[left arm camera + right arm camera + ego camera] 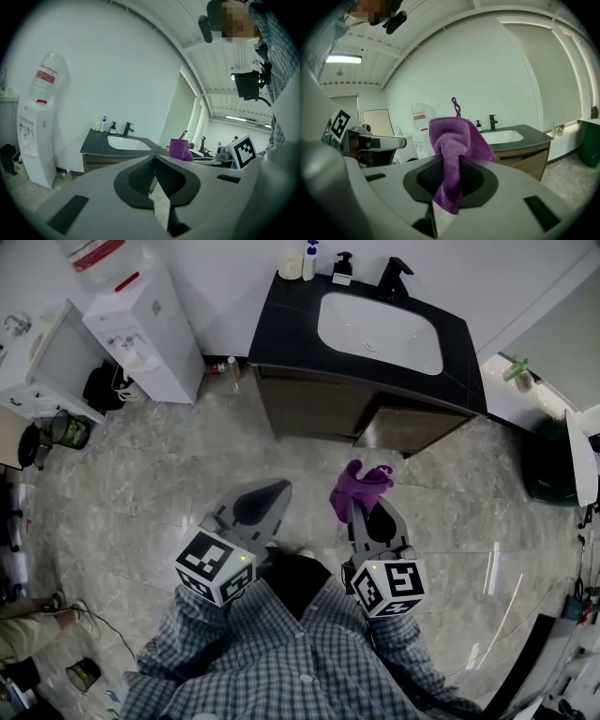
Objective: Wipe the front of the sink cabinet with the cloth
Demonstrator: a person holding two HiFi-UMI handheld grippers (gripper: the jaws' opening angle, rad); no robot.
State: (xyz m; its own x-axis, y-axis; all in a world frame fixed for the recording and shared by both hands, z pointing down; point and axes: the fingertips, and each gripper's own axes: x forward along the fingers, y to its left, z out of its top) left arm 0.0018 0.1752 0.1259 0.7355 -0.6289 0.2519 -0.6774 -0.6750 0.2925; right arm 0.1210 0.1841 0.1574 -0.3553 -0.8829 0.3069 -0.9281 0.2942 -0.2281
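Note:
A purple cloth (pixel 359 487) is pinched in my right gripper (pixel 361 512), its folds standing up above the jaws (pixel 456 140). The wooden sink cabinet (pixel 356 413) with a black top and white basin (pixel 380 331) stands ahead, its front (pixel 525 158) a good step away from both grippers. My left gripper (pixel 272 498) is held beside the right one, shut with nothing between its jaws (pixel 154 176). From the left gripper view the purple cloth (pixel 179 149) shows to the right, the sink cabinet (pixel 112 150) beyond.
A white water dispenser (pixel 145 329) stands left of the cabinet, with a bottle (pixel 228 367) on the floor between them. A black faucet (pixel 394 277) and soap bottles (pixel 309 261) sit on the counter. A dark green bin (pixel 553 460) is at right. The floor is marble tile (pixel 150 474).

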